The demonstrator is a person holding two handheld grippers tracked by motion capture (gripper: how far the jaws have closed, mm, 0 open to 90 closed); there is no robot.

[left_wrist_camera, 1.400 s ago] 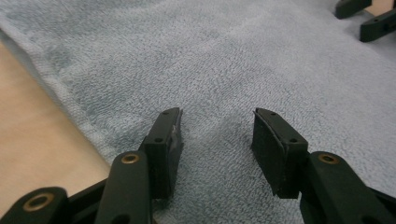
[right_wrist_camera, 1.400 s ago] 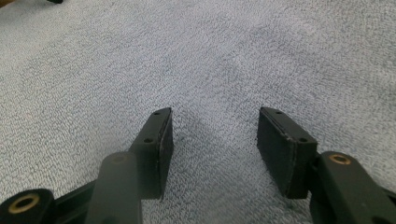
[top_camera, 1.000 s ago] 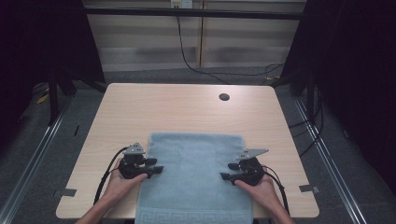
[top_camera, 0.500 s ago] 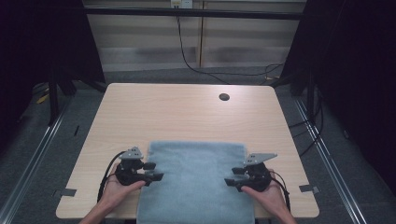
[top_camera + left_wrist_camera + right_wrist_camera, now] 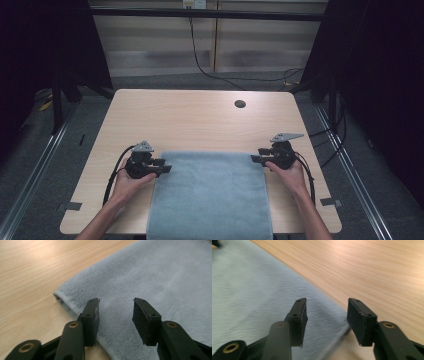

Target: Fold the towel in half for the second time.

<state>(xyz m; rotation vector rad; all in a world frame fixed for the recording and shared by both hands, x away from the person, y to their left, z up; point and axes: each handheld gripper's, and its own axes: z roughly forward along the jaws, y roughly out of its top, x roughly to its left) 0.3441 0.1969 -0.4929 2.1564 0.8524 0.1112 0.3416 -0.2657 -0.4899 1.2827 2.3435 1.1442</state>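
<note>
A light blue towel [image 5: 210, 195] lies flat on the wooden table [image 5: 200, 120], its near end reaching the table's front edge. My left gripper [image 5: 165, 167] sits at the towel's far left corner, pointing inward. In the left gripper view that gripper [image 5: 115, 302] hovers open over the towel [image 5: 162, 277] beside its hem. My right gripper [image 5: 255, 159] is at the far right corner. In the right gripper view it [image 5: 327, 301] is open above the towel's edge [image 5: 249, 290]. Both pairs of jaws have just been closing; the cloth lies under the gaps, not pinched.
A dark round cable hole [image 5: 240, 104] sits in the table's far right part. Black cables [image 5: 112, 175] trail from each gripper over the table's sides. Dark floor, metal rails [image 5: 45, 150] and black curtains surround the table.
The towel slid toward the near edge early on. Since then both hands have moved away from the person, up to the towel's far corners, the right one farther.
</note>
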